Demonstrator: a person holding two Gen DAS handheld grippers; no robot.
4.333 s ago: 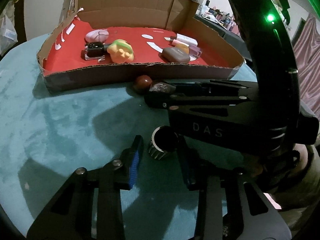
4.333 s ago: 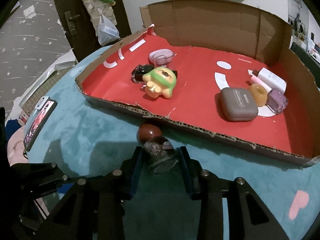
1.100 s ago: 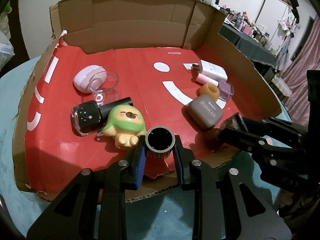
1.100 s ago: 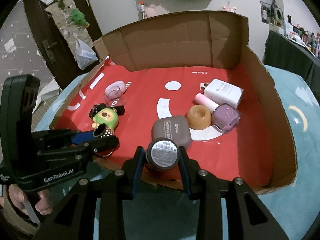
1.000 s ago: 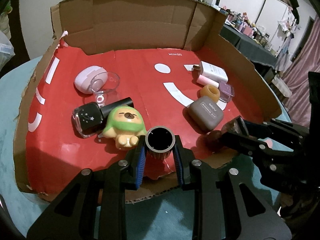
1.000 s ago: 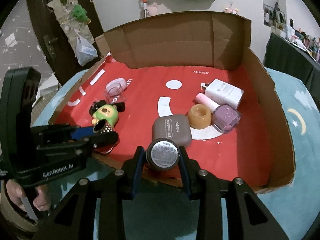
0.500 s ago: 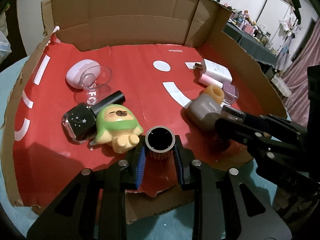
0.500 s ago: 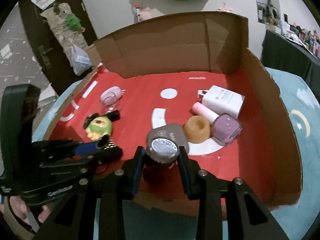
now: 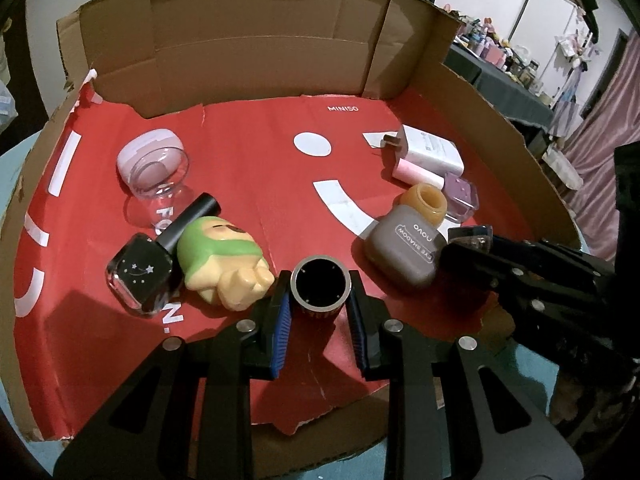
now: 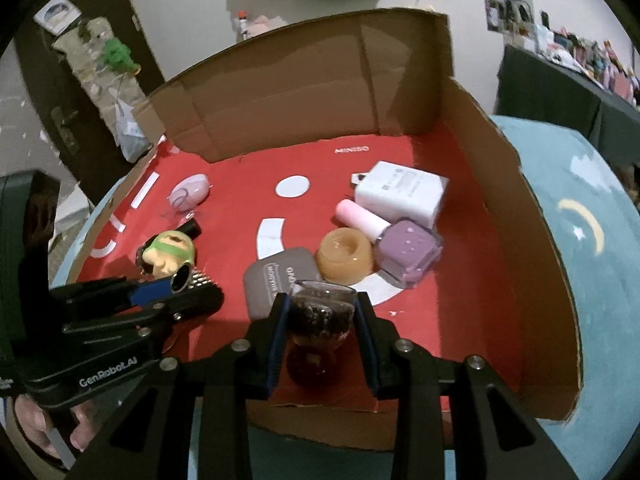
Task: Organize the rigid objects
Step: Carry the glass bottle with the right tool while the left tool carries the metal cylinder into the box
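Now both grippers hang over the near edge of the cardboard box [image 9: 256, 60], its floor lined with red MINISO paper. On the far left lies a lilac case [image 9: 146, 148] with a clear glass cup [image 9: 160, 176] against it; nearer sit a black nail polish bottle [image 9: 140, 276] and a green-and-yellow figurine [image 9: 220, 264], touching each other.

The left gripper [image 9: 320, 304] is clamped tight on a small black cylinder [image 9: 320, 284] with a metal rim, its open mouth facing the camera, just beside the figurine's feet and low over the red paper. To set it down well, I would lower it until its base meets the paper, keep it clear of the figurine, then ease the fingers apart without tipping it.

Further right, the right gripper [image 10: 322, 328] pinches a dark glittery bottle [image 10: 322, 312] with a round dark cap below, right in front of the grey eye shadow case [image 10: 276, 280]. It looks best placed in the free patch short of that case, not on it. Beyond are an amber ring-shaped pot [image 10: 344, 258], a lilac nail polish bottle [image 10: 404, 252] and a white charger [image 10: 400, 192], huddled together.
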